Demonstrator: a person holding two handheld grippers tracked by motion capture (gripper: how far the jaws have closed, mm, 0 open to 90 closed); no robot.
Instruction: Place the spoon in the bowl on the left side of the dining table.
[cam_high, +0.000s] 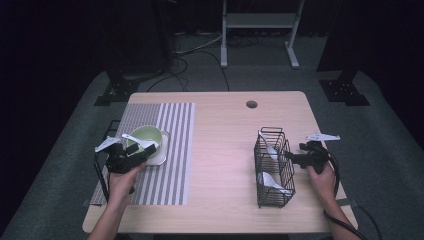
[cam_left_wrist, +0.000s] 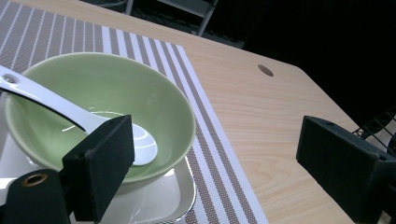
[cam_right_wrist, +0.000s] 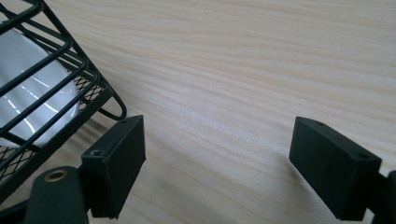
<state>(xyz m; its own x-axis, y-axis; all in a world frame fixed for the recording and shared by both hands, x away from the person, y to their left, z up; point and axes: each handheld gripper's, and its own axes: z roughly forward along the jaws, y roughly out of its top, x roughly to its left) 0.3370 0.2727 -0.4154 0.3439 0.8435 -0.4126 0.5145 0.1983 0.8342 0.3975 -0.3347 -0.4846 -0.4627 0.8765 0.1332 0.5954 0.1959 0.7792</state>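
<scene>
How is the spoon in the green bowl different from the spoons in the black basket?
The bowl spoon lies slanted in the green bowl, its handle over the rim; the basket spoons sit behind the wire basket's bars. The bowl spoon is alone; the basket holds at least two. All are white and glossy.

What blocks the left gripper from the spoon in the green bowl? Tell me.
Nothing visible. The left gripper has its jaws open at the near rim of the green bowl, and the white spoon lies inside with its handle over the rim, uncovered.

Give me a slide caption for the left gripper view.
Open left gripper beside a green bowl holding a white spoon.
</scene>
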